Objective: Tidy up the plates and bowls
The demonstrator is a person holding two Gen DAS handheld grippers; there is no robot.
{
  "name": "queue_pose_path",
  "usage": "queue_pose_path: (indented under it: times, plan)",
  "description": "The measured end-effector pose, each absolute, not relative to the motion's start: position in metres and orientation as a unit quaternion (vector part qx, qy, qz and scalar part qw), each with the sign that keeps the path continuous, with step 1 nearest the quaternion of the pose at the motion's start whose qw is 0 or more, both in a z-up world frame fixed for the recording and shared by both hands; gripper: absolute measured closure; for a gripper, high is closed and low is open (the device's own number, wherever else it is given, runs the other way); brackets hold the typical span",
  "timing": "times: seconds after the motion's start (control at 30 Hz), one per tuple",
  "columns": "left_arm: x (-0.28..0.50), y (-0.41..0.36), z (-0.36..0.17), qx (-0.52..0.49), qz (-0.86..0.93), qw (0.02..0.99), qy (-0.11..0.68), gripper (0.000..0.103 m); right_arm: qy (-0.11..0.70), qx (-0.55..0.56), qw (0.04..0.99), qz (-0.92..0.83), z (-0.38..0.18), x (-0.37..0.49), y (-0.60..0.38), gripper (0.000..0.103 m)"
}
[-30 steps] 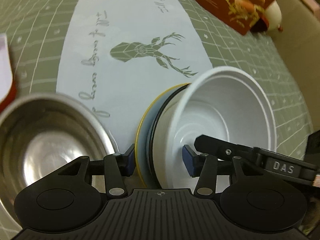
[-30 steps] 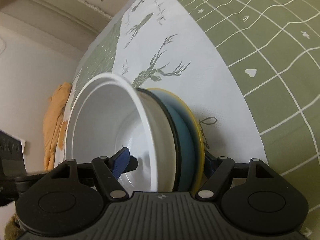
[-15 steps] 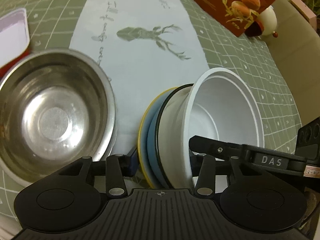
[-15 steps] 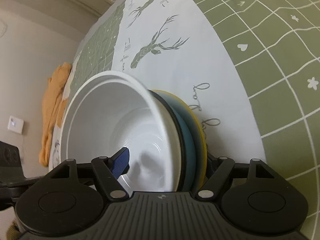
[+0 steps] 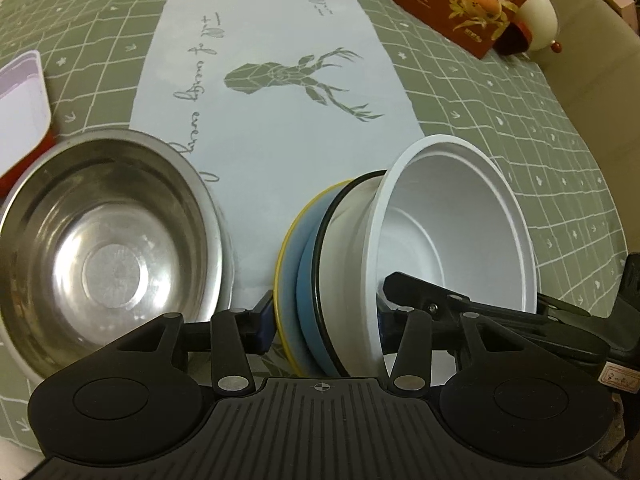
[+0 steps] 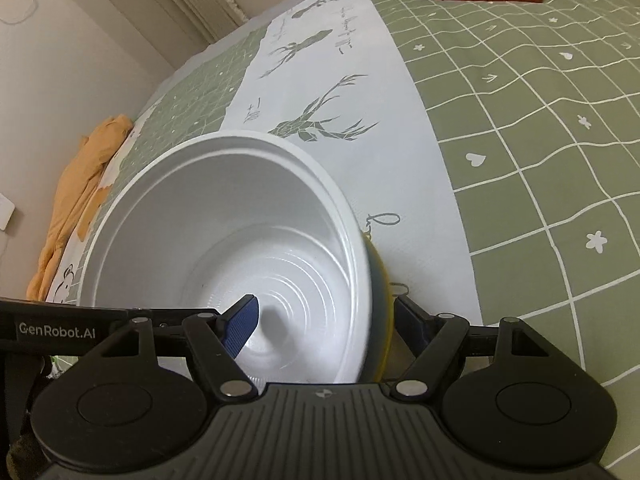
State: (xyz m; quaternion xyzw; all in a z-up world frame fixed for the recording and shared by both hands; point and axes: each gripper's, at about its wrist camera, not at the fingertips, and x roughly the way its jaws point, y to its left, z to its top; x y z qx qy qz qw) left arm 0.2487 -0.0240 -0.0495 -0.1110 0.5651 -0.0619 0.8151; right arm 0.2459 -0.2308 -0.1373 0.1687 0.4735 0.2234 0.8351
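Observation:
A stack hangs tilted on edge between both grippers: a white bowl, a black-rimmed white dish and a blue plate with a yellow rim. My left gripper spans the stack, one pad on the yellow plate's back and the other inside the white bowl; its jaws are opening slightly, pads still touching. My right gripper is shut on the same stack from the other side, with a blue pad inside the white bowl and the other behind the yellow rim. A steel bowl sits upright at the left.
The table has a green checked cloth with a white deer-print runner. A white-and-red container lies at the far left. A red-brown box and a white round object stand at the back right. An orange cloth lies off the table's left edge.
The stack rolled in the right wrist view, so the bowl's mouth faces that camera more and hides the plates. In the left wrist view the steel bowl has come more fully into view.

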Motion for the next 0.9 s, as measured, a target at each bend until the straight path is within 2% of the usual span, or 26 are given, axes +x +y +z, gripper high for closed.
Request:
queue_pose_path:
  times: [0.9]
  plan:
    - [0.256, -0.042, -0.035, -0.033, -0.058, 0.819, 0.570, 0.053, 0.466, 0.157, 0.843, 0.217, -0.136, 0.240, -0.229, 0.027]
